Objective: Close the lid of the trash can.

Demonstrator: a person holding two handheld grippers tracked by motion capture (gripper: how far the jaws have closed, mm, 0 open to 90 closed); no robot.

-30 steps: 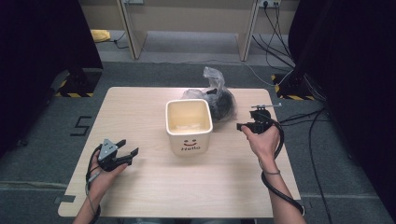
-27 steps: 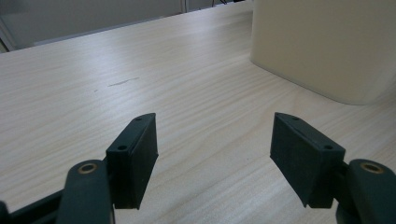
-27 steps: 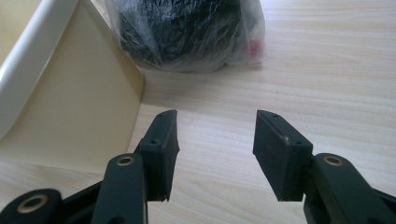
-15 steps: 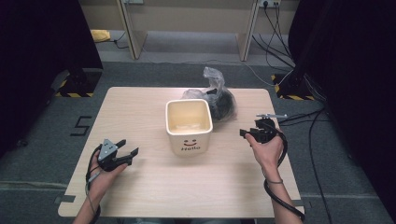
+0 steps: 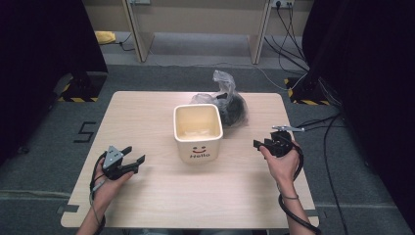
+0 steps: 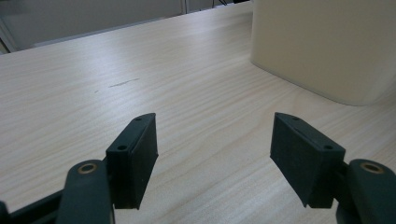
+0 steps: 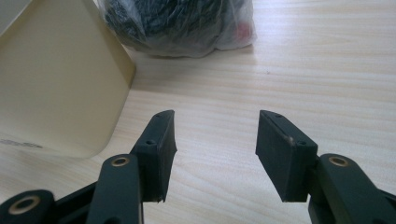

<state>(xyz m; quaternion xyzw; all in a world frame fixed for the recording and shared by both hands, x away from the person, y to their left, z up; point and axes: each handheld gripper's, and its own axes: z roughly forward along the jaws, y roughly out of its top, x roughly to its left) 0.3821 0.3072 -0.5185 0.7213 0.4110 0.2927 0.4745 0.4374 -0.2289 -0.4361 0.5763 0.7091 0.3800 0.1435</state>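
Tabletop [image 5: 147,112] action, reading from the left edge across. Left tool [image 5: 128,161] sits near the front-left corner, resting low in the person's hand, jaws released with bare wood between them, pointed toward the middle. Centre stage stands the cream bin [image 5: 197,131] with a smiley face and "Hello" on its front, upright and open-topped; inside I can't make out more than a pale glint. It looks like stiff, light plastic with smooth walls, so a pinch over the rim would likely beat squeezing the sides. Just behind it toward the far-right corner, touching or nearly so, slumps a clear plastic bag [image 5: 230,105] stuffed with something dark. That one should be soft, crinkly and slippery; the bunched neck at the top looks the safest hold. Over by the right edge, the right tool [image 5: 270,145] has just been opening its jaws, nothing between them, hand low and aimed toward bin and bag.
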